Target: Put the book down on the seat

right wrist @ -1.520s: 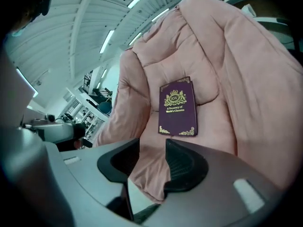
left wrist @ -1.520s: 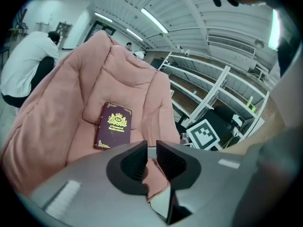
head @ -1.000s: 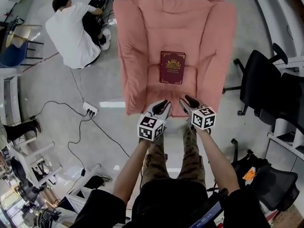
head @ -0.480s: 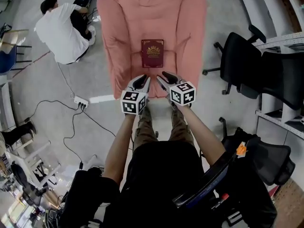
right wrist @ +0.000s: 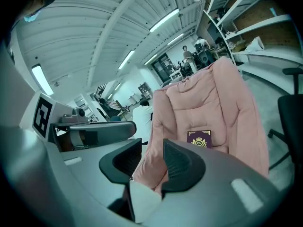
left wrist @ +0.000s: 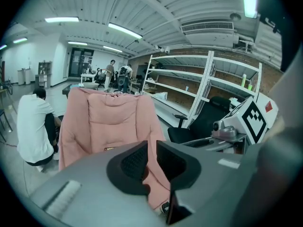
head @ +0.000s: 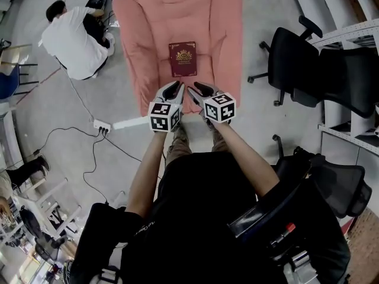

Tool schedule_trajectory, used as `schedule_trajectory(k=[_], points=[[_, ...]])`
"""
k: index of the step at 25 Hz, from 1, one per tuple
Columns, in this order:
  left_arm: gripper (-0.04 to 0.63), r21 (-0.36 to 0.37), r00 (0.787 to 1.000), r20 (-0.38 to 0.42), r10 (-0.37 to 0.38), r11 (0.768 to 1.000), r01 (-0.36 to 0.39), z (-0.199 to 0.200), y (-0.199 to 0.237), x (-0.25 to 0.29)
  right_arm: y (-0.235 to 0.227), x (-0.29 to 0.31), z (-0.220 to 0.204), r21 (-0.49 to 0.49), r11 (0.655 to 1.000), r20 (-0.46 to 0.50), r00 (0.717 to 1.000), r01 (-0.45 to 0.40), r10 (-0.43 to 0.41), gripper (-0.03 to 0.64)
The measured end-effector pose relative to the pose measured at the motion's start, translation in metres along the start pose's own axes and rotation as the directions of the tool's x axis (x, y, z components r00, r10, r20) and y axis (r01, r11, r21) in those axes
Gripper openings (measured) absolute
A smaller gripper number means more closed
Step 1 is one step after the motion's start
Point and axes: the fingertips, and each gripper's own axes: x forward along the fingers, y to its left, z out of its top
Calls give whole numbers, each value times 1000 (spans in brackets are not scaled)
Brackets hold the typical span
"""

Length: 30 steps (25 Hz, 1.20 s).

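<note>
The right tool (right wrist: 151, 149), jaws apart with nothing between them, faces a pink armchair (right wrist: 208, 98); a maroon, gold-crested book (right wrist: 199, 139) rests mid-seat, near the backrest.

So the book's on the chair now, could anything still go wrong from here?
Little threatens the book: it lies flat on the pink armchair, and the left gripper and right gripper are open and empty.
1. Stepping back, the person could trip on the power strip and cable on the floor at their left.
2. A black office chair stands at their right; they might bump it.
</note>
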Motion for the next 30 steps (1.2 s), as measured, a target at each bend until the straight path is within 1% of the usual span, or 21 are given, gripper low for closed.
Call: schedule_trajectory(k=[5,10,12,17,19,22,27,30], points=[[54,25,1000,16,10,1000,-10,13,-6,-2,6,-5,12,8,1000,31,999,12,-12,157],[41,45,999,34,32,998,-33,23,-7,-4,13,-10,27,-42,999,53,998,19,-17,148],[37,48,998,40,45,998,-47,24,-7,-7,13,-10,31,-63,998,63,998,25,-21,111],[27,62,991,90,103,992,-109,38,-3,-14,14,-18,54,-138,989,112,993,52,-37,80],[14,62,986,108,128,989,-135,44,0,-15,15,-22,65,-190,979,139,989,68,-41,41],[9,61,980,138,144,986,-154,52,4,-14,20,-28,86,-260,962,182,983,81,-33,14],[3,113,967,207,149,978,-175,81,0,-24,44,-44,112,-361,930,254,967,68,27,14],[2,138,953,262,150,972,-191,96,2,-33,60,-46,118,-413,909,279,958,53,71,14]])
